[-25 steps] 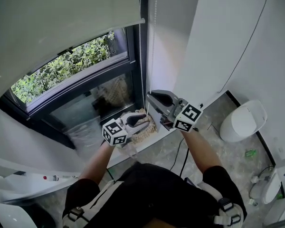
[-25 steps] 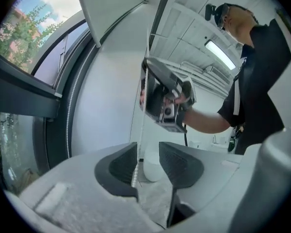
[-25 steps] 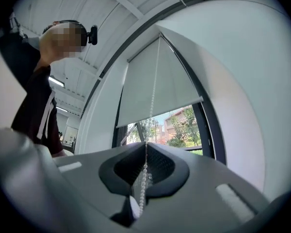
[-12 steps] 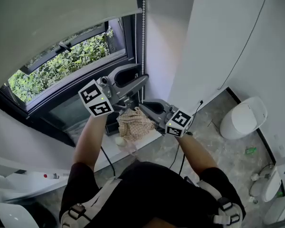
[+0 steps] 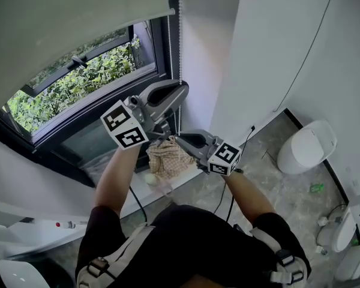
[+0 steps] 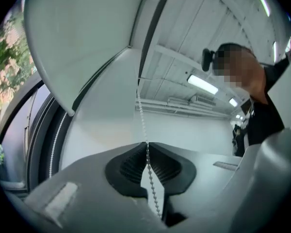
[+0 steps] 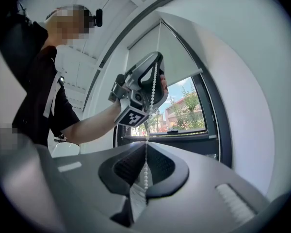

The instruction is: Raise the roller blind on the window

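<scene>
The grey-white roller blind (image 5: 60, 17) covers the window's upper part, with its bottom bar above the foliage. Its bead chain (image 5: 180, 53) hangs along the right side of the frame. My left gripper (image 5: 179, 93) is the higher one and its jaws have just been closing; they are shut on the chain (image 6: 142, 120), which runs between the pads (image 6: 131, 161). Below it, my right gripper (image 5: 179, 138) is shut on the same chain (image 7: 146, 171). In the right gripper view the left gripper (image 7: 153, 84) hangs above, in front of the blind (image 7: 177, 57).
Green foliage (image 5: 78, 83) shows through the dark-framed window. A checked cloth (image 5: 168, 158) lies on the sill beneath the grippers. A white wall (image 5: 258, 53) stands close on the right, with a white bin (image 5: 306, 146) and a cable on the floor beyond.
My left gripper rose from sill height to the chain above the right gripper, then shut on it. My right gripper sank a little, still holding the chain.
</scene>
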A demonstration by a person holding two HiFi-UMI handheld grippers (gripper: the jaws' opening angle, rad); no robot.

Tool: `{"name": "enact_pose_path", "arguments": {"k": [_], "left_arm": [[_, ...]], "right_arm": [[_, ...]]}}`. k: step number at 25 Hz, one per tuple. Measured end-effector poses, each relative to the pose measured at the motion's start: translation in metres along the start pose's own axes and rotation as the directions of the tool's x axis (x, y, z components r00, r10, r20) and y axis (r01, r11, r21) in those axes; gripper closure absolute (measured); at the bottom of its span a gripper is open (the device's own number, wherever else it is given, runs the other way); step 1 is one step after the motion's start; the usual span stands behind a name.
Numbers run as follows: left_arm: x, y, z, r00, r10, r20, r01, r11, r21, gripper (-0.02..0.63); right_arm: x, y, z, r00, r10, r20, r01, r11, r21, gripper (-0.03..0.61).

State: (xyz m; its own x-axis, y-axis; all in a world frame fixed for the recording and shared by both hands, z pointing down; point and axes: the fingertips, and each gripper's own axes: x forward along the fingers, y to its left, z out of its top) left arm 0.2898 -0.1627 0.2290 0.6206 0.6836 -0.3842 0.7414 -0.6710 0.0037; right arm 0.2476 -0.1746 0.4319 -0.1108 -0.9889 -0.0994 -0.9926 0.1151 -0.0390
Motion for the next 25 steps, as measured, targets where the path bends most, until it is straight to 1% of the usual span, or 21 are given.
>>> {"name": "enact_pose_path", "arguments": {"k": [2,3,4,6,8,9,10,11,12,13,15,17,19,21,23,25], "left_arm": [[-0.002,-0.001,-0.027,0.995,0.024,-0.095,-0.019,0.999,0.048,0.6],[-0.005,0.0,-0.044,0.991,0.034,-0.13,-0.027,0.998,0.051,0.6],[-0.01,0.001,-0.06,0.988,0.041,-0.152,-0.035,0.999,0.039,0.6],[-0.024,0.005,-0.091,0.985,0.055,-0.162,-0.058,0.998,-0.011,0.601],[-0.039,0.011,-0.112,0.985,0.082,-0.15,-0.09,0.995,-0.048,0.6],[-0.045,0.013,-0.116,0.985,0.099,-0.144,-0.108,0.992,-0.058,0.6],[-0.049,0.015,-0.116,0.984,0.112,-0.14,-0.122,0.991,-0.06,0.6],[-0.052,0.017,-0.116,0.983,0.12,-0.141,-0.128,0.99,-0.051,0.6],[-0.053,0.018,-0.116,0.982,0.122,-0.146,-0.129,0.991,-0.037,0.601],[-0.053,0.019,-0.116,0.981,0.12,-0.152,-0.126,0.992,-0.028,0.6],[-0.051,0.017,-0.114,0.981,0.114,-0.155,-0.12,0.992,-0.032,0.6],[-0.05,0.015,-0.112,0.982,0.113,-0.149,-0.121,0.992,-0.045,0.6],[-0.049,0.013,-0.112,0.984,0.109,-0.142,-0.117,0.992,-0.052,0.6],[-0.047,0.011,-0.113,0.985,0.102,-0.138,-0.11,0.992,-0.056,0.6],[-0.047,0.01,-0.113,0.986,0.095,-0.138,-0.105,0.993,-0.06,0.6],[-0.047,0.007,-0.113,0.986,0.092,-0.139,-0.101,0.993,-0.063,0.6]], "right_arm": [[-0.002,0.001,-0.027,0.998,0.009,-0.056,-0.008,1.0,0.015,0.566],[-0.004,0.001,-0.044,0.996,0.013,-0.09,-0.011,1.0,0.024,0.566],[-0.007,0.001,-0.062,0.991,0.018,-0.132,-0.014,0.999,0.032,0.566],[-0.012,0.007,-0.097,0.971,0.038,-0.236,-0.028,0.999,0.046,0.571],[-0.018,0.014,-0.121,0.946,0.072,-0.318,-0.053,0.996,0.068,0.57],[-0.021,0.015,-0.125,0.938,0.085,-0.335,-0.062,0.995,0.077,0.569],[-0.024,0.014,-0.124,0.938,0.087,-0.337,-0.064,0.995,0.08,0.567],[-0.027,0.009,-0.117,0.943,0.076,-0.324,-0.055,0.996,0.074,0.559],[-0.03,0.002,-0.104,0.953,0.053,-0.299,-0.037,0.998,0.059,0.506],[-0.033,-0.007,-0.085,0.965,0.024,-0.261,-0.015,0.999,0.037,0.467],[-0.035,-0.024,-0.033,0.988,-0.03,-0.151,0.028,0.999,-0.016,0.457],[-0.032,-0.036,0.028,0.998,-0.057,-0.019,0.056,0.997,-0.062,0.457],[-0.027,-0.041,0.082,0.994,-0.056,0.092,0.064,0.994,-0.092,0.457],[-0.021,-0.044,0.125,0.983,-0.039,0.179,0.057,0.994,-0.094,0.453],[-0.013,-0.047,0.155,0.97,-0.017,0.241,0.036,0.997,-0.073,0.453],[-0.003,-0.049,0.174,0.963,-0.001,0.269,0.02,0.998,-0.065,0.453]]}}
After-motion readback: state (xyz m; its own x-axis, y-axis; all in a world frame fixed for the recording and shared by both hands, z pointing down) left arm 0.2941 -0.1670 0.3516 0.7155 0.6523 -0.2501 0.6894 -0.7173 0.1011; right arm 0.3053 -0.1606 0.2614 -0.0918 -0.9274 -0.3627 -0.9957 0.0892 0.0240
